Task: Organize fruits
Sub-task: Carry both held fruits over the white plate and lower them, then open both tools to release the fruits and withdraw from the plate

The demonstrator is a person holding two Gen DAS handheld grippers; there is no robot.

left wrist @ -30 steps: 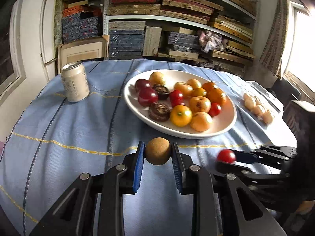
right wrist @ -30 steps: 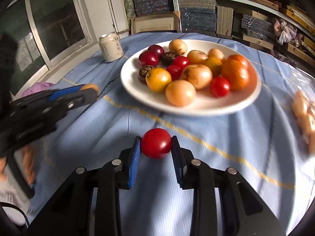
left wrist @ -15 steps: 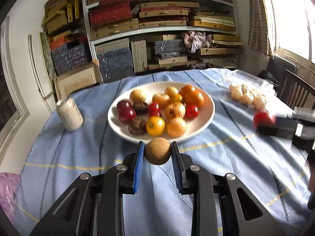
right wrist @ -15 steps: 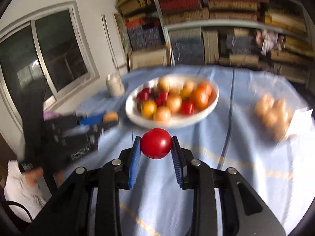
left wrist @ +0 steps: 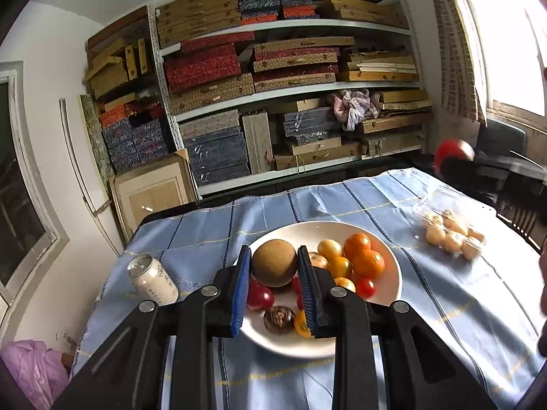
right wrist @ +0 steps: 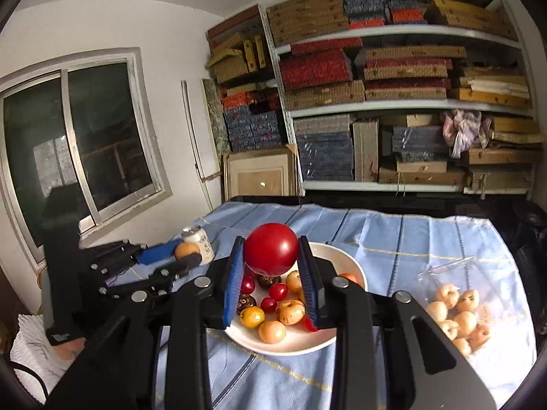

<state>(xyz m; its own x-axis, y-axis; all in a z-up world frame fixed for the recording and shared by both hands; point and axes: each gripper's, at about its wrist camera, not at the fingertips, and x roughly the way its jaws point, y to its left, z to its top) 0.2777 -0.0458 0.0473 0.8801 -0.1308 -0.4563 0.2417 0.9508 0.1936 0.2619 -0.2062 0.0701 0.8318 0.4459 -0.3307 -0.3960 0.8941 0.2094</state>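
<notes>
My left gripper is shut on a round brown fruit and holds it high above the white plate of mixed fruit. My right gripper is shut on a red tomato and holds it raised over the same plate. The plate holds several oranges, tomatoes, yellow and dark fruits. The left gripper also shows in the right wrist view, at the left with its fruit. The red tomato shows blurred at the far right of the left wrist view.
A drink can stands left of the plate on the blue tablecloth. A clear bag of small pale fruits lies right of the plate. Shelves of boxes fill the wall behind the table. A window is at the left.
Both grippers have risen well above the table with their fruits still held. The plate now looks smaller and lower in both views.
</notes>
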